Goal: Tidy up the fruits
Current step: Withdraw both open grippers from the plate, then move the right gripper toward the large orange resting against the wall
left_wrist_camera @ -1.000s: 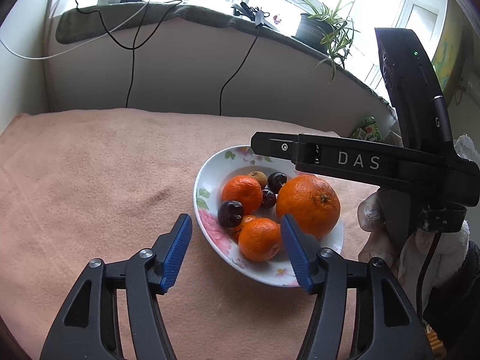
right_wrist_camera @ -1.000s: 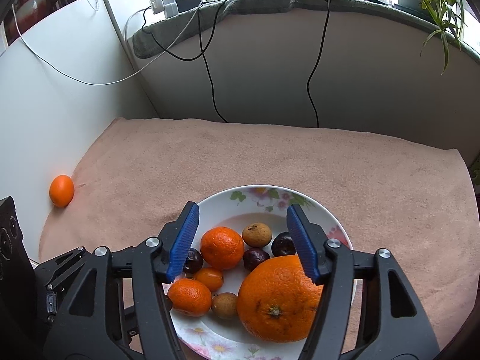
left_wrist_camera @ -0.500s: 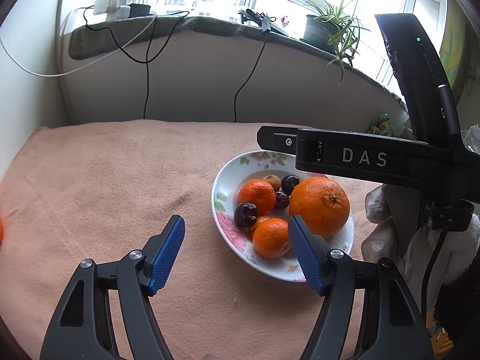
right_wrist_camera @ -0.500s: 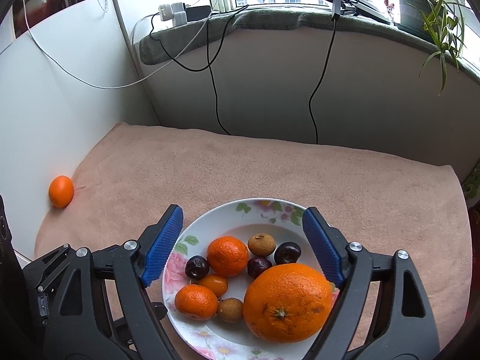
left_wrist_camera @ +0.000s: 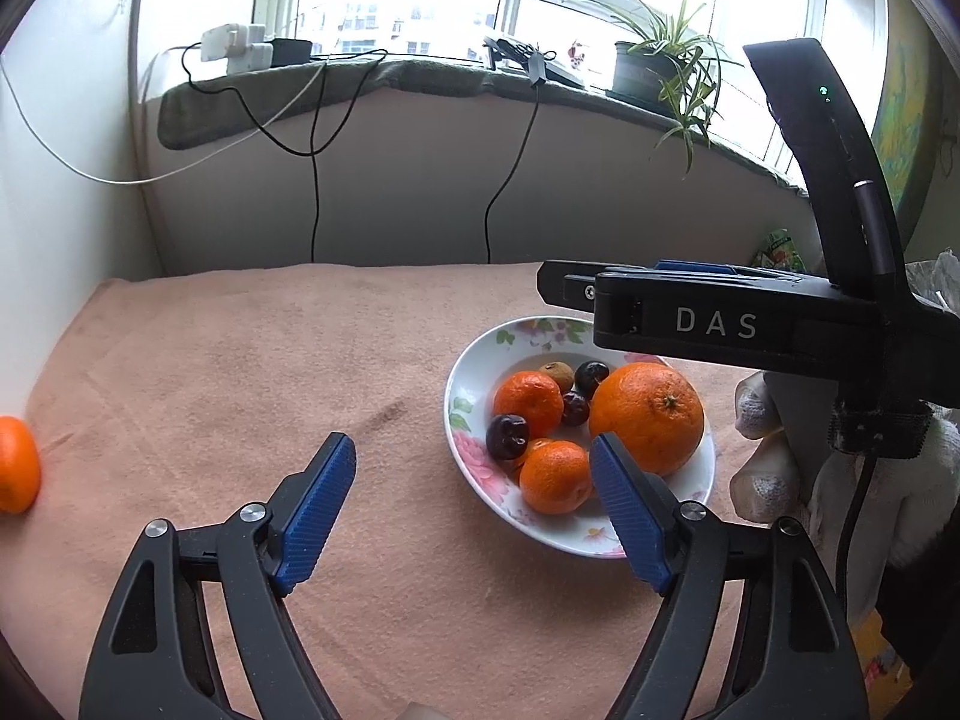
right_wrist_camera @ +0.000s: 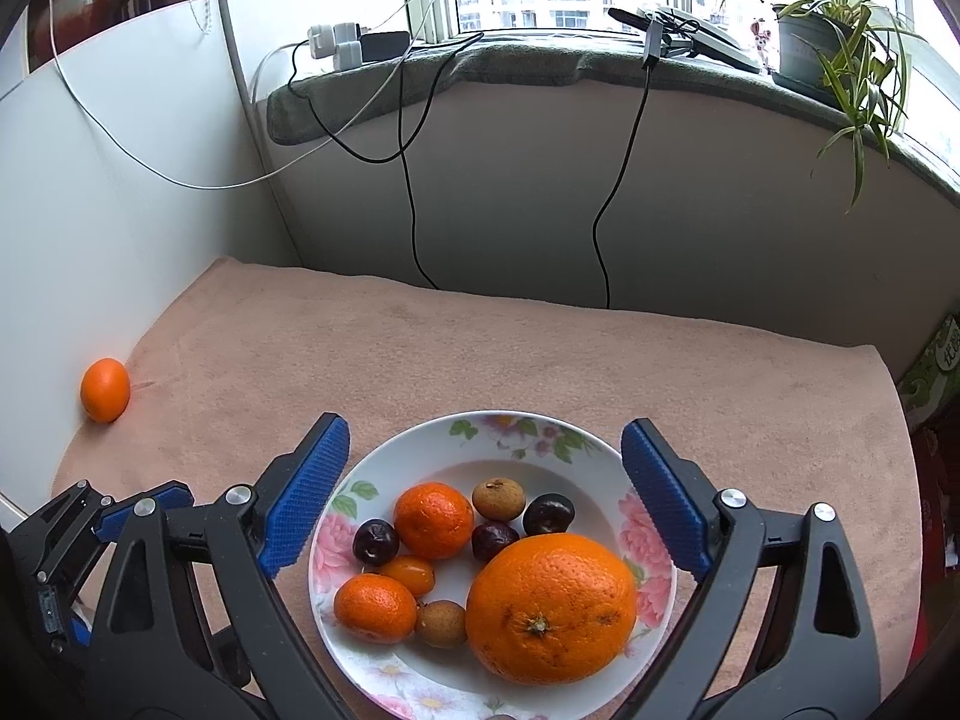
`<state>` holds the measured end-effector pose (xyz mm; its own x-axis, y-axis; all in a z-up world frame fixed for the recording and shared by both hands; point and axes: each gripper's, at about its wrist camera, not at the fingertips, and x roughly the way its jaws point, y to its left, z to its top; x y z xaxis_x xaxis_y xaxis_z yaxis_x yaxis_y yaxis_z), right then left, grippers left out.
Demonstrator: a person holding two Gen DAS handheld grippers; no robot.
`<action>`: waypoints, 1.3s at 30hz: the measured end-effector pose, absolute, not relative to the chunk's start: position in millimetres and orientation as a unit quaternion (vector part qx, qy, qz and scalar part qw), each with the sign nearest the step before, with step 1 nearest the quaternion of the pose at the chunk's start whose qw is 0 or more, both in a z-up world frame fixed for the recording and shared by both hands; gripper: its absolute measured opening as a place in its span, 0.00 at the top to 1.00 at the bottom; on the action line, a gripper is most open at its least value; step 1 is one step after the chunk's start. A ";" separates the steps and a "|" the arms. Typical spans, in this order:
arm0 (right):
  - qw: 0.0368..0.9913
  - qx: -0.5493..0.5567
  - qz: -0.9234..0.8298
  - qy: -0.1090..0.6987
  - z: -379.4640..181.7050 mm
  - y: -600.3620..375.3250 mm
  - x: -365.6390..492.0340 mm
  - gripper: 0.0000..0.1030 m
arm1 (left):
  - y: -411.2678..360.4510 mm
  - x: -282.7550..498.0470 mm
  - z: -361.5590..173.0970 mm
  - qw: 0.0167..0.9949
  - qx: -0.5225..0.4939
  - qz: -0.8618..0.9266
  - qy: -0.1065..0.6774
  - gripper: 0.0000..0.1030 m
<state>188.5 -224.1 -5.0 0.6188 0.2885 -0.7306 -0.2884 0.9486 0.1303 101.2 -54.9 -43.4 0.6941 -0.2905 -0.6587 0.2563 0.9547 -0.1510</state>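
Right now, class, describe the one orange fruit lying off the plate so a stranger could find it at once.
Start at the peach-pink towel cloth covering the table, then follow it to its left edge, where the white wall panel rises. There lies a small orange mandarin, alone against the panel. Every other fruit sits in the white flowered plate; this one does not.

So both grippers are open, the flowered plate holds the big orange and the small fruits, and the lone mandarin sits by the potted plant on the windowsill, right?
Not quite. The lone mandarin lies on the pink cloth beside the white wall panel, as the right wrist view shows. The rest stands.
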 end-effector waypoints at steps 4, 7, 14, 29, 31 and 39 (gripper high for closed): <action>0.898 0.007 0.168 0.406 -4.9 -224.9 186.3 0.09 | -48.2 96.1 -41.0 0.923 -0.027 -0.137 0.357 0.22; 0.899 0.011 0.174 0.402 -2.8 -221.7 183.8 0.09 | -40.3 91.9 -38.9 0.926 -0.033 -0.128 0.353 0.22; 0.899 0.013 0.205 0.387 6.7 -201.9 176.4 0.09 | -17.3 78.9 -34.3 0.933 -0.045 -0.101 0.343 0.22; 0.886 -0.016 0.273 0.375 9.1 -136.4 160.6 0.09 | 39.8 59.6 -33.6 0.940 -0.079 -0.044 0.328 0.22; 0.885 -0.021 0.281 0.371 10.0 -127.5 159.3 0.09 | 47.2 57.1 -33.0 0.942 -0.084 -0.035 0.324 0.22; 0.869 -0.031 0.327 0.370 11.0 -87.4 157.2 0.09 | 80.5 54.1 -34.4 0.945 -0.107 0.000 0.308 0.22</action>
<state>157.2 -87.4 11.0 0.5126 0.5445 -0.6639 -0.5908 0.7848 0.1875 54.1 80.5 -34.4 0.8099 -0.0659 -0.5828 -0.0662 0.9771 -0.2024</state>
